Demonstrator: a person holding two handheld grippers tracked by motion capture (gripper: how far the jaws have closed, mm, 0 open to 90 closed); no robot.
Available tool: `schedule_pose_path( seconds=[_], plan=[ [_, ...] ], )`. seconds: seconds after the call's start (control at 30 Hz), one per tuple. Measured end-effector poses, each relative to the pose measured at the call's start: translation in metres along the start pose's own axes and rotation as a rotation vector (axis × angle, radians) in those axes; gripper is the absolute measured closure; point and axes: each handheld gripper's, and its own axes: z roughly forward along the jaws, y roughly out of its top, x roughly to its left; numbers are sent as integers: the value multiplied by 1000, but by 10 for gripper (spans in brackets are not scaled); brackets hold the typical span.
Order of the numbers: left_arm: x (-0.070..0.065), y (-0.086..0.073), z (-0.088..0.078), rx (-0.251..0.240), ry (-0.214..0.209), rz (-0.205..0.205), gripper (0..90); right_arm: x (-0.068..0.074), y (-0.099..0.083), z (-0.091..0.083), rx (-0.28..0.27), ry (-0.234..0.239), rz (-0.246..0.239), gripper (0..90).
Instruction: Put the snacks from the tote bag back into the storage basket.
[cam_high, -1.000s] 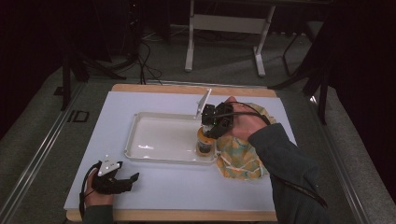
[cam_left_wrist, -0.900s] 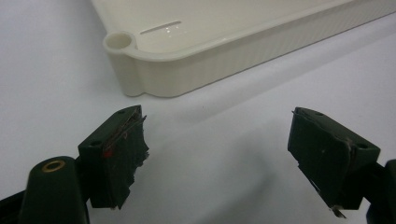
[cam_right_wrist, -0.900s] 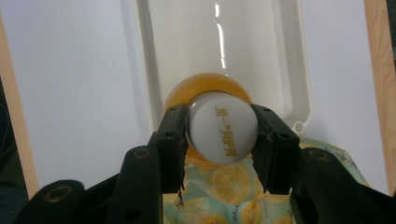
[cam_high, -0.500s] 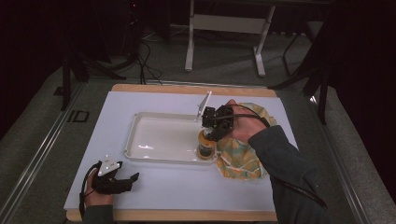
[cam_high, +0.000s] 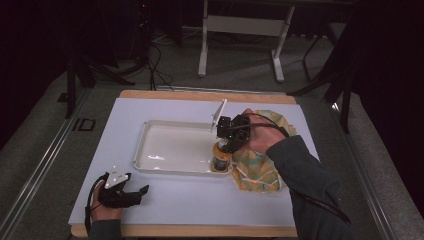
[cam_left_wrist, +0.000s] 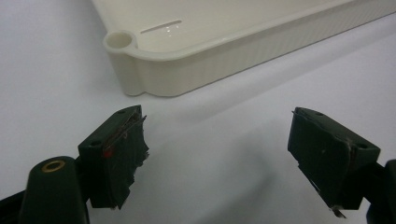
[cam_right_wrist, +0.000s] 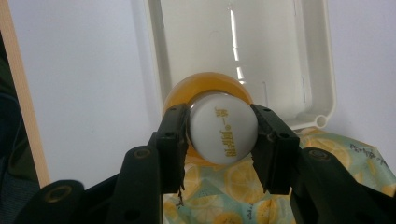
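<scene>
- Gripping the bottle (cam_right_wrist: 223, 128) by its white cap, my right claw (cam_right_wrist: 223, 140) holds it upright in the tray (cam_high: 150, 142) corner.
- My left claw (cam_left_wrist: 224, 158) rests wide open on the desk (cam_high: 200, 200).

Room dark, table (cam_high: 170, 200) brightly lit; glare streaks on tray (cam_right_wrist: 322, 70) (overhead light); near jaws soft-focused.

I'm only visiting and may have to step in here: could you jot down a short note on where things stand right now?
Right gripper: shut on the white cap of the orange bottle, which stands upright in the tray's near right corner.
Left gripper: open, holding nothing, resting on the table in front of the tray.
Lemon-print cloth: on the table just right of the tray.
Done: bottle is in the tray.
Left: probably release the bottle and draw the right gripper away.
</scene>
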Motion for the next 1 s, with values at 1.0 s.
schedule_pose_path(
  seconds=[1.0],
  plan=[
    [0,0,0,-2,-2,-2,192,0,2,6,6,14,-7,549]
  ],
)
